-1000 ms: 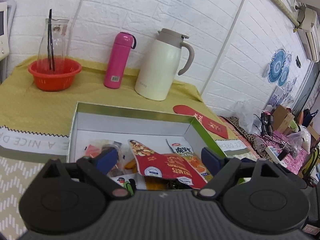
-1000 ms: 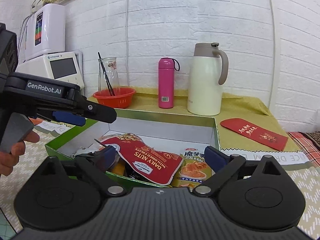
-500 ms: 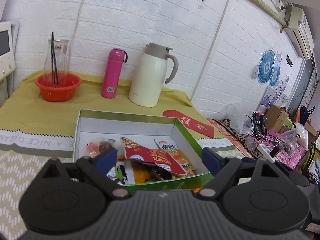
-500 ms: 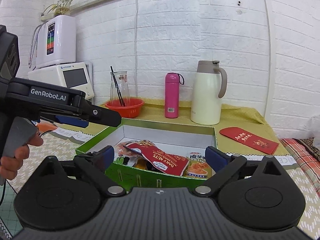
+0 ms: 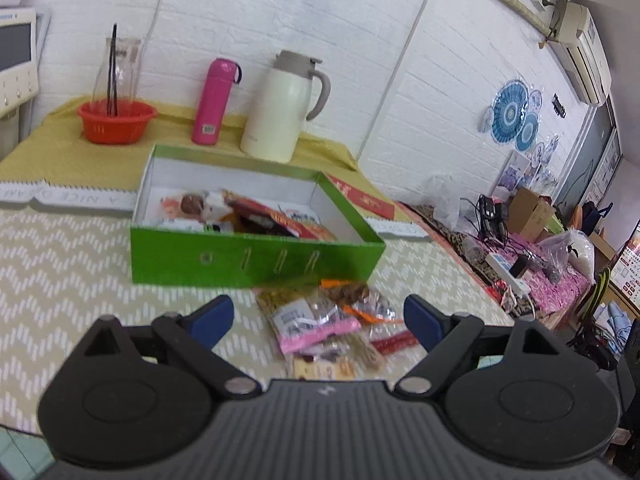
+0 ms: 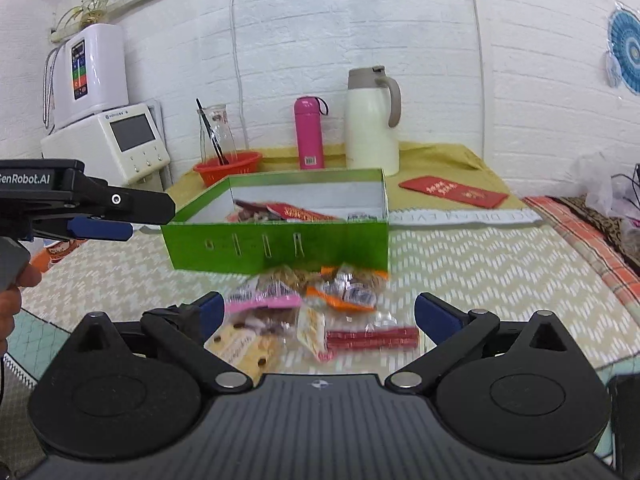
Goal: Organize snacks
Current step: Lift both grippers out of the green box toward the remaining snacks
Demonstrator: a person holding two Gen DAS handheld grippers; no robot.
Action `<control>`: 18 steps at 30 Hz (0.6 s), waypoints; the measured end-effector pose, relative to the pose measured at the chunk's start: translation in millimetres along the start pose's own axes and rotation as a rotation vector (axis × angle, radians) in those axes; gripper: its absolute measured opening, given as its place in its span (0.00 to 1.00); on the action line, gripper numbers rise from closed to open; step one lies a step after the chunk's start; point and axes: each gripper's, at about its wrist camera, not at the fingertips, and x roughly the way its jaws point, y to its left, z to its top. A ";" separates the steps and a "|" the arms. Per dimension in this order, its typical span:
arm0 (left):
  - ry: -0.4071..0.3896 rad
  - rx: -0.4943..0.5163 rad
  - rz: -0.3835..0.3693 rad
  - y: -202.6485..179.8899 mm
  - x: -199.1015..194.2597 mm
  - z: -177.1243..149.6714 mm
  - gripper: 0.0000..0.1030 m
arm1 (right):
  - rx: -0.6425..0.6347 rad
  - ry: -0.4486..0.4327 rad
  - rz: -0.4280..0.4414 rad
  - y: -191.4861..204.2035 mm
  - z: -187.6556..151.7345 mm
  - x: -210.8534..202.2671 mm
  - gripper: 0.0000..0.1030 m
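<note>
Both the left gripper (image 5: 318, 318) and right gripper (image 6: 316, 314) hang with jaws released above loose plastic-wrapped snack packets (image 6: 312, 312) beside the open green cardboard box (image 6: 280, 246).

Each gripper is matte black: a ribbed central plate flanked by two round discs, with silver pivot screws on angled linkages ending in blue finger pads. The right gripper (image 6: 316, 316) shows a small emblem; the left gripper (image 5: 318, 320), seen side-on (from the right wrist), reads "GenRobot.AI" in white.
</note>
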 end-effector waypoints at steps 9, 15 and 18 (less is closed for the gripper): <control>0.119 -0.003 0.020 13.3 4.5 -42.9 0.83 | 0.033 0.124 0.129 17.7 -23.5 24.4 1.00; 0.100 -0.042 0.045 27.9 -4.6 -34.0 0.83 | 0.016 0.146 0.112 42.7 -17.5 53.5 1.00; 0.090 -0.058 0.046 31.9 -5.8 -29.2 0.83 | -0.006 0.169 0.091 54.1 -18.3 65.9 1.00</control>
